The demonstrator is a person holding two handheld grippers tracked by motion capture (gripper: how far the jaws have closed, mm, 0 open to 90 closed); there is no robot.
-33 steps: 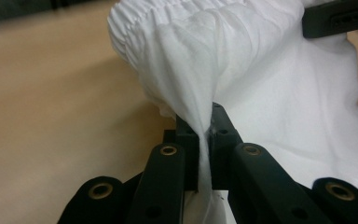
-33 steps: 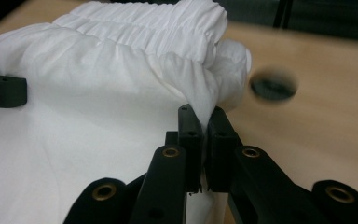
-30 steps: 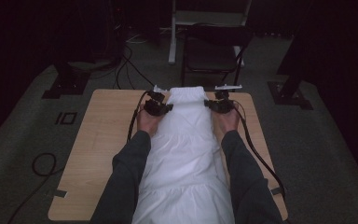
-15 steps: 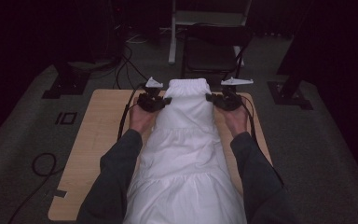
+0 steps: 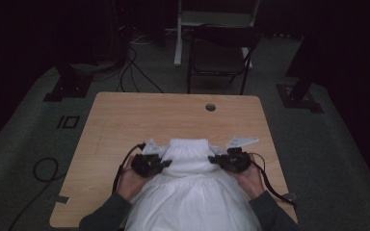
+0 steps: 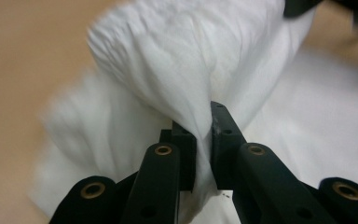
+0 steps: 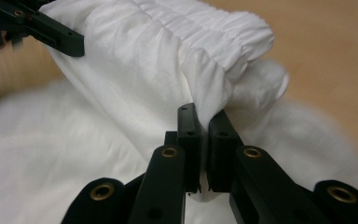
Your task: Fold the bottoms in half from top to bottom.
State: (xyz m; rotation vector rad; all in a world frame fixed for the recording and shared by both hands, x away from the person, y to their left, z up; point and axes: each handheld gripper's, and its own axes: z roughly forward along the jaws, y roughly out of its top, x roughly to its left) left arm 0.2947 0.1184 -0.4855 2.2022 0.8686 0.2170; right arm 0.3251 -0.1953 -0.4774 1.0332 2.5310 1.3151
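The white garment (image 5: 190, 183) lies on the near part of the bench (image 5: 125, 120), its gathered end lifted. The left tool (image 5: 150, 164) and the right tool (image 5: 231, 160) each pinch the cloth; the left jaws have just loosened slightly.

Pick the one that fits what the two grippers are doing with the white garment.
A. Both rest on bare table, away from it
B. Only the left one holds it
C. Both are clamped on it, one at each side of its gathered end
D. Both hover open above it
C: the left gripper and right gripper each pinch the white garment between their jaws, at either side of its gathered end.
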